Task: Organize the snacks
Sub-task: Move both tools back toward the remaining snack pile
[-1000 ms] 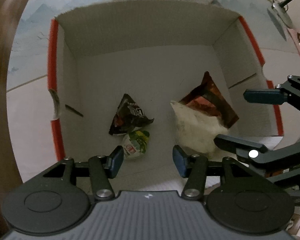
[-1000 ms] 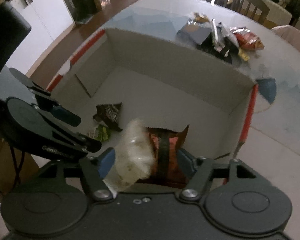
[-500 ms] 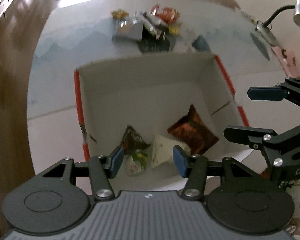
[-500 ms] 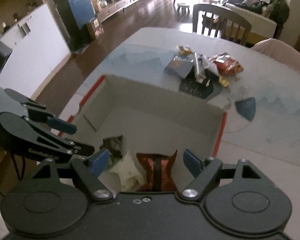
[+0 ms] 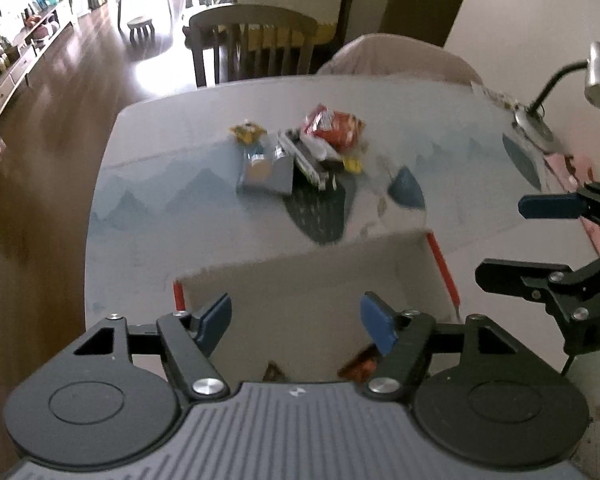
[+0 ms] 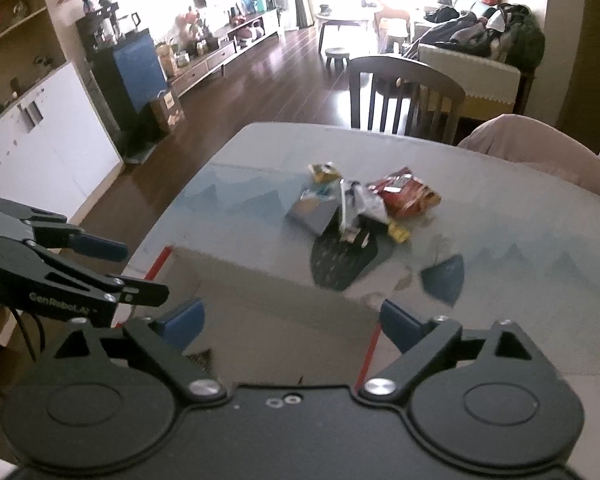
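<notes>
A white cardboard box [image 5: 300,280] with red edges stands on the table just under both grippers. Only corners of the packets lying in it show: a dark one [image 5: 274,372] and an orange-brown one [image 5: 360,364]. My left gripper [image 5: 296,322] hangs above the box's near side, its jaws opening with nothing between them. My right gripper [image 6: 292,318] is beside it on the right, jaws opening wide and also empty. Further back on the table lies a pile of loose snacks [image 5: 300,148], with a red bag [image 6: 404,194] on top.
A desk lamp [image 5: 596,80] stands at the table's far right. A wooden chair [image 6: 404,96] and a padded chair back [image 6: 540,148] sit behind the table. The table's left edge [image 5: 96,208] drops to dark wooden floor.
Both grippers rose out of the box and tilted up toward the snack pile. The right gripper let go of the white and orange packets, which stayed in the box. Both jaws widened.
</notes>
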The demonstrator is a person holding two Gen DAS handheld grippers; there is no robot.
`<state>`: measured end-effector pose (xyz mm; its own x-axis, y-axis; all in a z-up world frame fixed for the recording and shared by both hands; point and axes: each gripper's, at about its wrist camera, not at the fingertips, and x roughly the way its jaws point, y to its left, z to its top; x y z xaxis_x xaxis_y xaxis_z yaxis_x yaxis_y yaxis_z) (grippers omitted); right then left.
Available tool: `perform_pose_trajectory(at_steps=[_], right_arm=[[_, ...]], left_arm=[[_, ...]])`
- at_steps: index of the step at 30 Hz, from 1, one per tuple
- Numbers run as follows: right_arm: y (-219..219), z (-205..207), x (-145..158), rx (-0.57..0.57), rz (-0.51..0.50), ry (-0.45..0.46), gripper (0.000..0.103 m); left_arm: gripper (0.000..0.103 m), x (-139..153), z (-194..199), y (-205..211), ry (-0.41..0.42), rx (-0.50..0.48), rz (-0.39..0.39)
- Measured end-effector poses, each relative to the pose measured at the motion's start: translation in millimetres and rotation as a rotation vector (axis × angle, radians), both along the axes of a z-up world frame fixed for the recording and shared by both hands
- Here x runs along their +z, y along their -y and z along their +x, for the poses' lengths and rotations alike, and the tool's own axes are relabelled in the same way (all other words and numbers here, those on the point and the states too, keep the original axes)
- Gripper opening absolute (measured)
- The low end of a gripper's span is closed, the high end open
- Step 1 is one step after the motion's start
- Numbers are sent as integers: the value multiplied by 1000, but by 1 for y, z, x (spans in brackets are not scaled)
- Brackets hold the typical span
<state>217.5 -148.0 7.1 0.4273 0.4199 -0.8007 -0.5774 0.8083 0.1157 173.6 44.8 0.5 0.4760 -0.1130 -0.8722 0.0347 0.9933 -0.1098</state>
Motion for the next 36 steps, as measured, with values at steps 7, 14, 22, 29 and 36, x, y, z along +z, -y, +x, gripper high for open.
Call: perform_pose_trajectory(at_steps=[7, 14, 22, 29, 36], right_arm=[[7, 46, 0, 14, 30, 2, 101], [10, 102, -8, 19, 19, 8, 103], [4, 171, -32, 39, -13, -27, 103], [-5, 219, -74, 54, -59, -100, 98], [-14, 264, -112, 38, -18, -220, 87]], left_arm=[[74, -1, 45, 0, 13, 66, 1], [77, -9, 99, -3, 10, 155, 8], [77, -37, 174, -13, -75, 278, -10], [77, -80, 224, -24, -189, 384, -44], [77, -121, 260, -46, -293, 503, -148]])
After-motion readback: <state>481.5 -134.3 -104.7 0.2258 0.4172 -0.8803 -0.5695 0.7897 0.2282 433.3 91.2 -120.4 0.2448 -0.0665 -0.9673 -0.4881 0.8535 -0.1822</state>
